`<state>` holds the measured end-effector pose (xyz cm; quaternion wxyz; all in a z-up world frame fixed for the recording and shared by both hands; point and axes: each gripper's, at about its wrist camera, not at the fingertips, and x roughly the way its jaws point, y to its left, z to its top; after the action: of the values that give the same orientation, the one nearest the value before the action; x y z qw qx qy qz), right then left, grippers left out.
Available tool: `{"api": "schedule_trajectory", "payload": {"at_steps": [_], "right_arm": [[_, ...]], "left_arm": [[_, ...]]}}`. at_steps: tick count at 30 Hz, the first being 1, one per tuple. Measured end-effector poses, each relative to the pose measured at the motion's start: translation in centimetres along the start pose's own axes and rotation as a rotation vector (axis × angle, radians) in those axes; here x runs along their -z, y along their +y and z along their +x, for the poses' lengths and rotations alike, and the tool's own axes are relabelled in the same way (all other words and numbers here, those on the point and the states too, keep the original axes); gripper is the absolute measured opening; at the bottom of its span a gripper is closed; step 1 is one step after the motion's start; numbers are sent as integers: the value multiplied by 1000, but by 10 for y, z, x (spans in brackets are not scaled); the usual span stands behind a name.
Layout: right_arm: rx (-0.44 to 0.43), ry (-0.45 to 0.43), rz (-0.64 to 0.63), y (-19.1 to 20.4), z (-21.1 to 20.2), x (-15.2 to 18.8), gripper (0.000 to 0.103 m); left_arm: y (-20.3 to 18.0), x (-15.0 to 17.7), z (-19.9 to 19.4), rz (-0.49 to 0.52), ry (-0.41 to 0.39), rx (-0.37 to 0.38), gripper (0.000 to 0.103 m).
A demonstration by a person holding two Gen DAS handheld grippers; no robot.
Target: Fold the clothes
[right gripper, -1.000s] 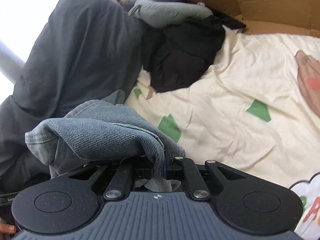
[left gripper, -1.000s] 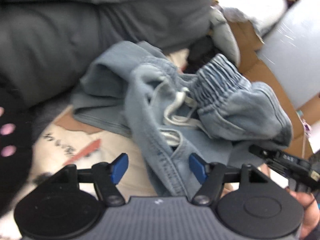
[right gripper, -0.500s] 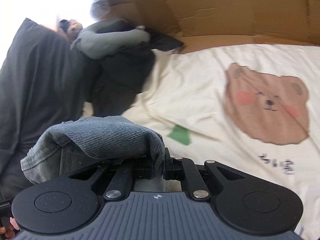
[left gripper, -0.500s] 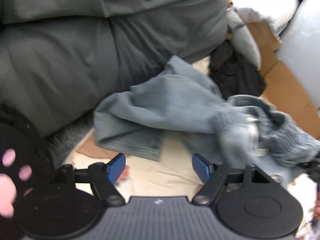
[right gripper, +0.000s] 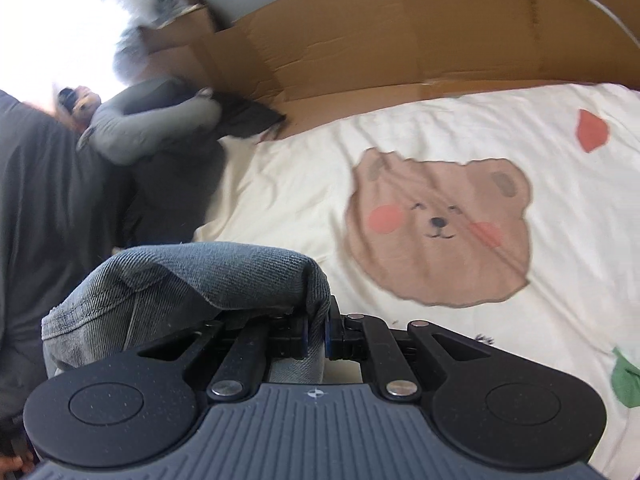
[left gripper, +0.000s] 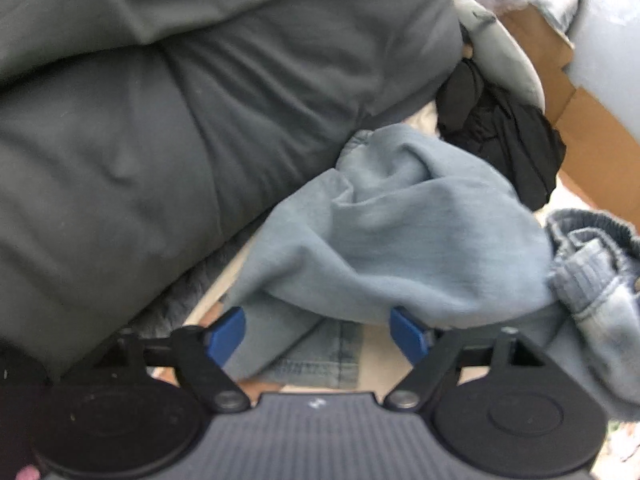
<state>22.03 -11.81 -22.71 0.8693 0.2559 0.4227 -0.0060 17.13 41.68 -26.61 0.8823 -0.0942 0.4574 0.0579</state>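
The pale blue denim garment (left gripper: 404, 236) lies bunched on the cream bear-print sheet (right gripper: 480, 140) of the bed, against a big grey cushion (left gripper: 160, 120), its gathered waistband (left gripper: 592, 240) drawn off to the right in the left wrist view; the right claw (right gripper: 316, 332) is clamped tight on a fold of the same denim (right gripper: 208, 276), which drapes limply over its fingers; the left claw (left gripper: 316, 332) is opening, its blue pads (left gripper: 226, 334) wide apart with a loose layer and a stitched hem between them, neither pad pressing on cloth; the fabric looks soft and floppy, moderately heavy for cloth, unlikely to slip once pinched but sure to sag and crumple wherever unsupported; the firmest holds appear to be the thick stitched hem and the elastic waistband, taken at an edge or corner so the garment hangs flat; a black garment (left gripper: 504, 136) lies beyond it.
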Motion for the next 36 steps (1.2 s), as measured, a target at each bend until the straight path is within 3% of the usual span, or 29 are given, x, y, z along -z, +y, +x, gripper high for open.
{"api": "schedule_trajectory", "payload": {"at_steps": [4, 9, 15, 24, 25, 27, 30, 33, 35, 36], "right_arm": [[12, -5, 9, -13, -1, -3, 5], [31, -13, 37, -28, -5, -7, 5], [68, -31, 66, -49, -11, -16, 5], [121, -57, 72, -81, -19, -27, 2], [124, -57, 70, -84, -20, -27, 2], [123, -52, 74, -89, -20, -27, 2], [86, -37, 99, -96, -23, -24, 3], [61, -19, 93, -96, -30, -16, 8], [36, 0, 110, -95, -35, -3, 21], [21, 12, 122, -95, -38, 4, 35]], "left_arm": [[-6, -1, 24, 102, 12, -92, 90], [-10, -7, 56, 74, 38, -1, 89], [-48, -33, 78, 188, -11, 23, 89], [-85, -57, 86, 223, -58, 78, 88], [-88, -59, 88, 226, -61, 90, 85], [-94, -61, 91, 231, -51, 116, 54], [-103, -62, 88, 243, -36, 159, 28], [-111, -59, 80, 245, -41, 215, 19], [-117, -56, 72, 241, -42, 263, 17], [-122, -53, 68, 247, -42, 290, 16]]}}
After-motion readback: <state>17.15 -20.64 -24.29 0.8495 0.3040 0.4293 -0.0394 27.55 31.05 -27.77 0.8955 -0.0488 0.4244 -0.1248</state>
